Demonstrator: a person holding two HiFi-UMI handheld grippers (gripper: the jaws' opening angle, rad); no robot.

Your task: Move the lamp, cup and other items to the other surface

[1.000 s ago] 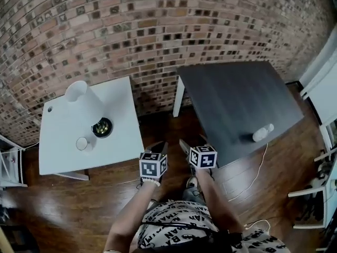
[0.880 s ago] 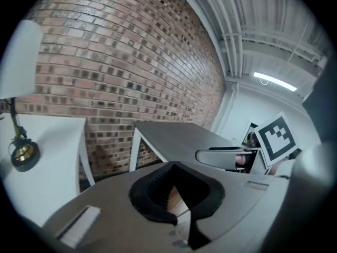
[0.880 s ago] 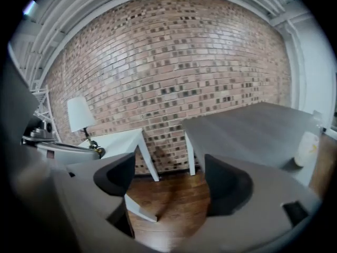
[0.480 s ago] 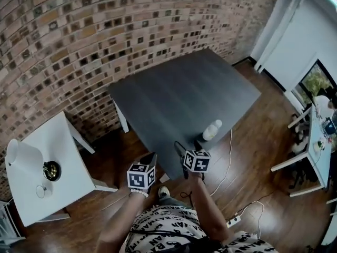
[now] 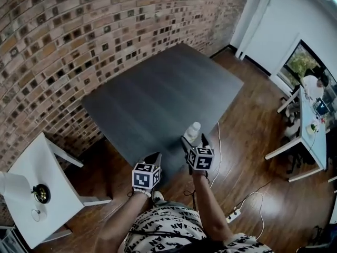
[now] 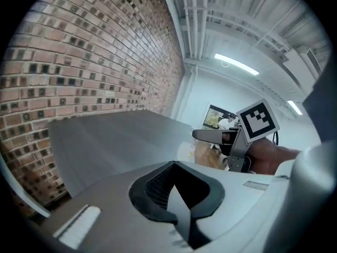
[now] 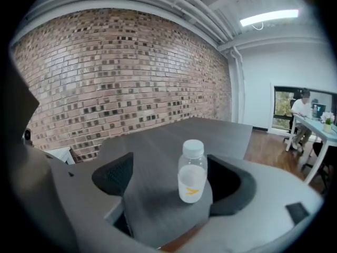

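A small clear bottle (image 5: 194, 132) with a white cap stands upright near the front edge of the dark table (image 5: 158, 99). My right gripper (image 5: 194, 141) is open around the bottle (image 7: 192, 174), which stands between the two pads, closer to the right one and untouched by either. My left gripper (image 5: 154, 158) hovers at the table's front edge, left of the right one, shut and empty (image 6: 179, 207). On the white side table (image 5: 50, 165) at the lower left are the white lamp (image 5: 11, 183), a dark round object (image 5: 41, 194) and a small cup (image 5: 37, 213).
A brick wall (image 5: 79, 36) runs behind both tables. On the wooden floor to the right lie a cable and a power strip (image 5: 231, 215). A person sits at a white desk (image 5: 310, 125) at the far right.
The view has swung right, so the white table slid to the lower left. Both grippers have come up to the dark table's edge, the right one around the bottle.
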